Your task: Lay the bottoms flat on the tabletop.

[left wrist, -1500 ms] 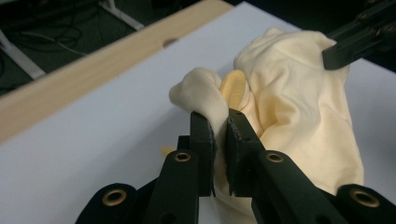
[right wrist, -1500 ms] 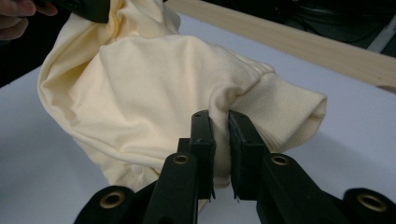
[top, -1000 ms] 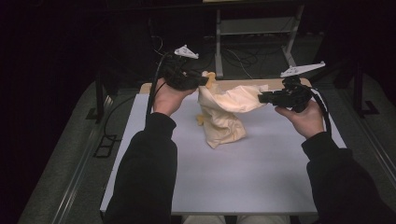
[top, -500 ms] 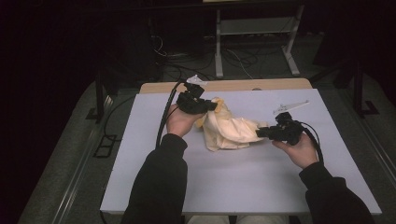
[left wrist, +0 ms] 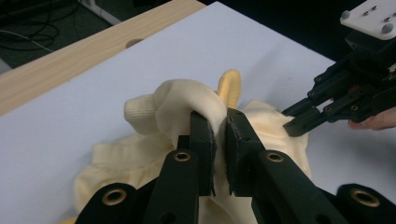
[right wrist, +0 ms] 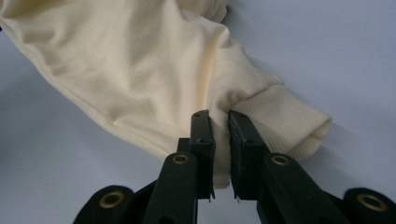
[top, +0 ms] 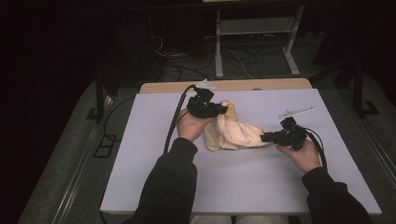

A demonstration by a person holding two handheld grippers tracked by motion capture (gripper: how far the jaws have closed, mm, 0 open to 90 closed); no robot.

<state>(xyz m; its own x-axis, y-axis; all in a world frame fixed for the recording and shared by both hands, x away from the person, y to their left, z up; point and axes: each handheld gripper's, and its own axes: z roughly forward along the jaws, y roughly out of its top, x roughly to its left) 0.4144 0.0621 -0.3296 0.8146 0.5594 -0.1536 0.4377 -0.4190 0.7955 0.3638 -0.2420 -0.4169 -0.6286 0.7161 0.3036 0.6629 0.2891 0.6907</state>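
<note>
- High view: the cream garment (top: 231, 133) lies mid-tabletop (top: 243, 186), bunched between the left hand-held gripper (top: 223, 110) and the right hand-held gripper (top: 264, 137). Best drawn apart evenly, keeping the cloth low.
- Left gripper view: jaws clamped on a fold beside the ribbed cuff (left wrist: 140, 109).
- Right gripper view: jaws pinching the sleeve (right wrist: 140, 79) edge beside its cuff (right wrist: 289, 121).
</note>
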